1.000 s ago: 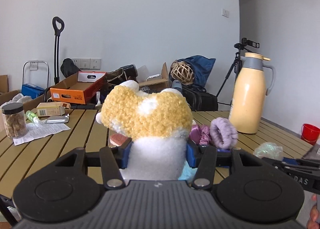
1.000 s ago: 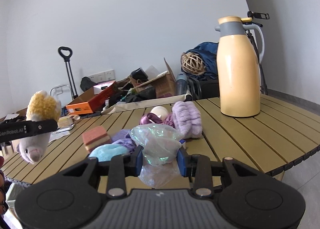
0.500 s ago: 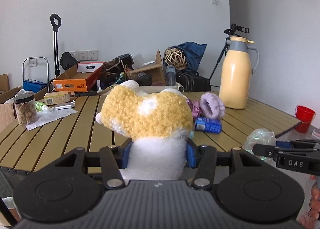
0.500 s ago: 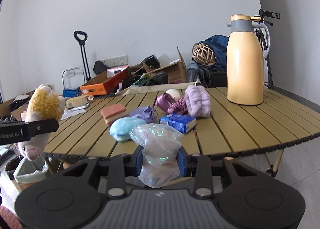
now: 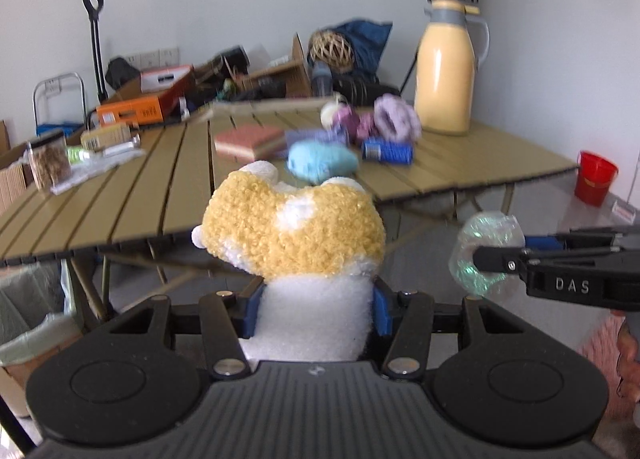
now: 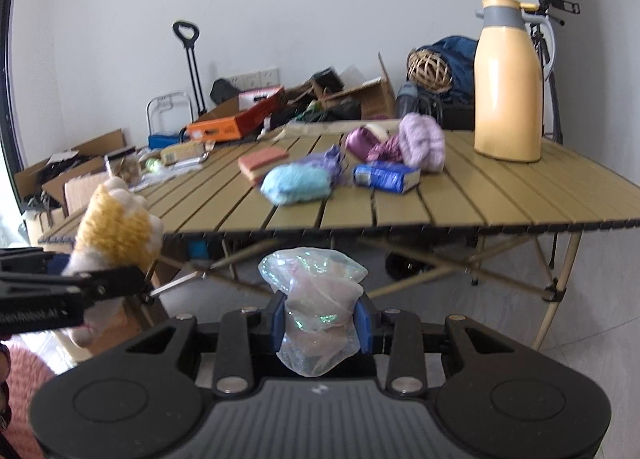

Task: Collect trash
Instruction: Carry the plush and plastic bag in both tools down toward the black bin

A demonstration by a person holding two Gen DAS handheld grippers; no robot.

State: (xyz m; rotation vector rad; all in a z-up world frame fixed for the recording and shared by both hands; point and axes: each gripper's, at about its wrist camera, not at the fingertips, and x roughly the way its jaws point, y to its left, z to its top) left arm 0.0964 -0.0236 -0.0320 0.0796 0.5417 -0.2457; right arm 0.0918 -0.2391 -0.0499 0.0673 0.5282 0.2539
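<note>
Trash is in both hands right now: the left gripper (image 5: 316, 309) is clamped on the white body of a plush toy (image 5: 294, 235), and the right gripper (image 6: 320, 319) is clamped on a crumpled plastic bag (image 6: 314, 299). Both are held in the air in front of the bench (image 6: 480, 199), below its near edge and clear of it.

A bin with a clear liner (image 5: 28, 323) sits low on the left, beside the bench legs, and looks like the likely drop spot. To do this step well, I would bring each gripper over the liner's mouth before opening it, one at a time, so the two loads do not collide. The bag is light and may cling to a pad, so open wide and low. The toy is bulkier and should go in first or be centred.

The toy stands upright in the jaws, long axis vertical, yellow head up; in the right view its snout hangs down below the left gripper (image 6: 120, 291). The bag also stands roughly upright, bunched top above the pads, loose tail below.

More items lie on the bench: a blue fluffy ball (image 6: 298, 183), a blue packet (image 6: 386, 177) and a sponge (image 6: 262, 159).
</note>
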